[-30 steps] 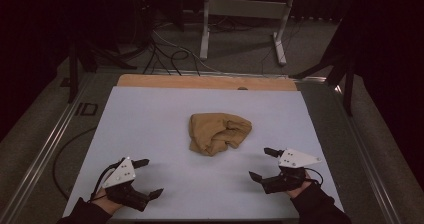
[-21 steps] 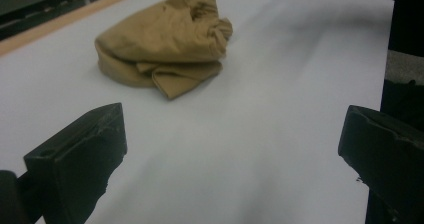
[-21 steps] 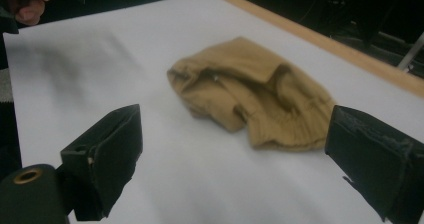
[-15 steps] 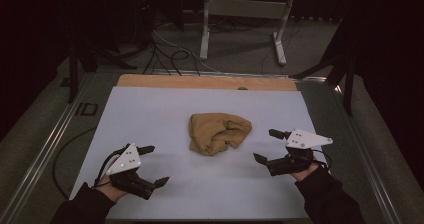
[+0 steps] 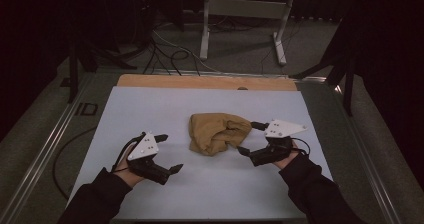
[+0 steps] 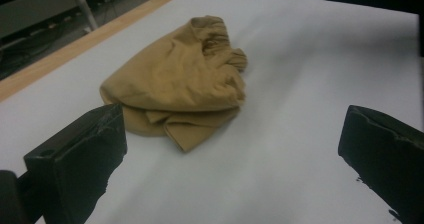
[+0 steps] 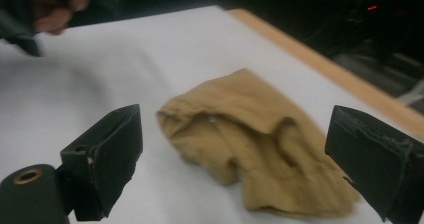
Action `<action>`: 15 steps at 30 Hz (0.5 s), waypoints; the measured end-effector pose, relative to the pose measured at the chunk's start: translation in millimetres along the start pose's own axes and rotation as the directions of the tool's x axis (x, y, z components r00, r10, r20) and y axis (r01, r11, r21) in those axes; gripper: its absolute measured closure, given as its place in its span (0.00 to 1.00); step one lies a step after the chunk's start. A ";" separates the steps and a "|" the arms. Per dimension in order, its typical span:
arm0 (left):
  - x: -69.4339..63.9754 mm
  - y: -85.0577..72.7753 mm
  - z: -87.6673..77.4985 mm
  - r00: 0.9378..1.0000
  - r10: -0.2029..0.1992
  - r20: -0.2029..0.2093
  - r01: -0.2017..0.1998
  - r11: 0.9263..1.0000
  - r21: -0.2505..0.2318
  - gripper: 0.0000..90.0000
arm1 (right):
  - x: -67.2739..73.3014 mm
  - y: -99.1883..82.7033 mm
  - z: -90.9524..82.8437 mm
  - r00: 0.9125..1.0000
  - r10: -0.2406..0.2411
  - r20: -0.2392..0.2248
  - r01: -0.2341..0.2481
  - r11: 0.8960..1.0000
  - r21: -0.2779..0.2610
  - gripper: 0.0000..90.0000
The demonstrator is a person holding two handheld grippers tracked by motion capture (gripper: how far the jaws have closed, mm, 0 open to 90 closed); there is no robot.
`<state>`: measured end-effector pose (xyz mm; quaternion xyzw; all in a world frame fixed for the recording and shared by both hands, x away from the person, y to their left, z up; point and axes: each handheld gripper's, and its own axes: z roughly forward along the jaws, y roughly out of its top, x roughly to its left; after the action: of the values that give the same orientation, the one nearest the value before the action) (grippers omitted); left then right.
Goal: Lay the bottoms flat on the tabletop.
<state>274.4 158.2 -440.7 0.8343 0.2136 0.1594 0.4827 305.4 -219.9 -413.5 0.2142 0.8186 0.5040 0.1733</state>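
At about 7 o'clock on the white table top (image 5: 150, 109), your left gripper (image 5: 169, 153) sits low over the surface with its jaws spread wide and nothing between them. It points toward 2 o'clock, at the cloth, and stands clearly apart from it. In the left gripper view the two black jaws rise from the bottom corners, and bare table lies between them and the cloth.

The crumpled tan cloth (image 5: 216, 132) lies a little right of the table's centre, bunched into a loose heap with folds along its near edge. In the left gripper view, the cloth (image 6: 180, 84) shows a gathered band at its far end.

At about 4 o'clock, your right gripper (image 5: 251, 137) points toward 9 o'clock with its jaws parted wide. Its tips are just beside the cloth's right edge; you cannot tell whether they touch it. In the right gripper view the cloth (image 7: 255, 144) lies between the open jaws.
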 end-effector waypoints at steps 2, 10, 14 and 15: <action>2.0 -0.9 9.5 1.000 0.012 -0.018 -0.012 1.000 0.007 0.00 | 2.0 -3.0 9.9 1.000 -0.003 -0.024 0.004 1.000 0.019 0.09; 10.6 -6.7 42.9 0.999 -0.032 0.003 0.031 0.996 0.081 0.01 | 9.9 -21.4 48.3 0.995 0.006 -0.103 0.003 0.996 0.084 0.15; 12.1 -10.8 61.3 1.000 -0.006 0.008 0.005 0.987 0.161 0.04 | 7.1 -30.7 65.1 0.992 0.021 -0.128 -0.005 0.992 0.125 0.20; 13.3 -12.3 65.8 1.000 -0.008 0.013 0.005 0.984 0.175 0.04 | 6.2 -32.7 68.9 0.992 0.029 -0.125 -0.012 0.991 0.135 0.23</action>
<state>314.4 121.9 -482.4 0.8739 0.2262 0.1326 0.4094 328.8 -178.0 -473.1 0.2013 0.8578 0.4621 0.1010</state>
